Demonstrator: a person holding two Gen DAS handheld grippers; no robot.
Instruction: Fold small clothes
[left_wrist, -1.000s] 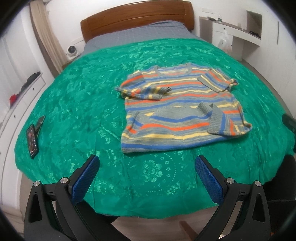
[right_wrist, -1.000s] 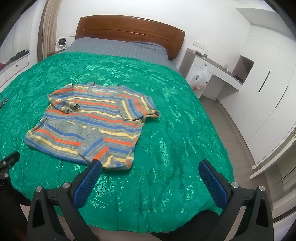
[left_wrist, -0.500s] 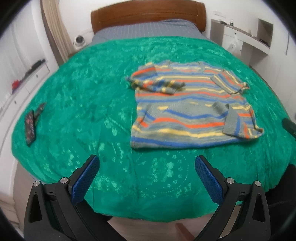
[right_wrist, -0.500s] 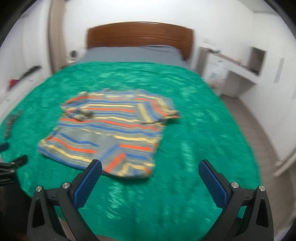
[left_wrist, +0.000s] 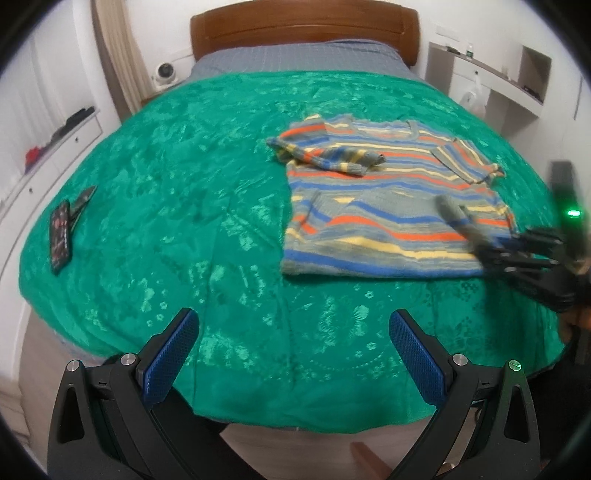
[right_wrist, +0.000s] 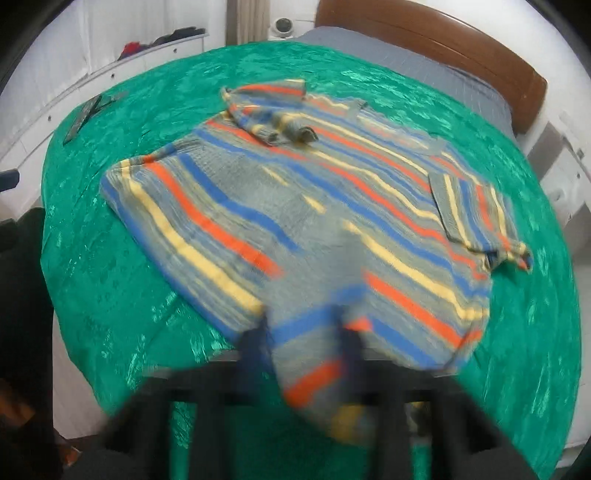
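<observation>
Sweater (right_wrist: 303, 206) cuff pinched; right tool (right_wrist: 303, 343) just closed, angled down.

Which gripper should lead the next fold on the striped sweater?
Right. The right gripper has just closed onto the striped sweater's near corner, while the left gripper hangs open over bare green bedspread.

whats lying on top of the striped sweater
Both sleeves are folded in over the striped sweater: one bunched near the collar, one toward the hem, its cuff between the right gripper jaws. What lies under the sweater's body is covered.
</observation>
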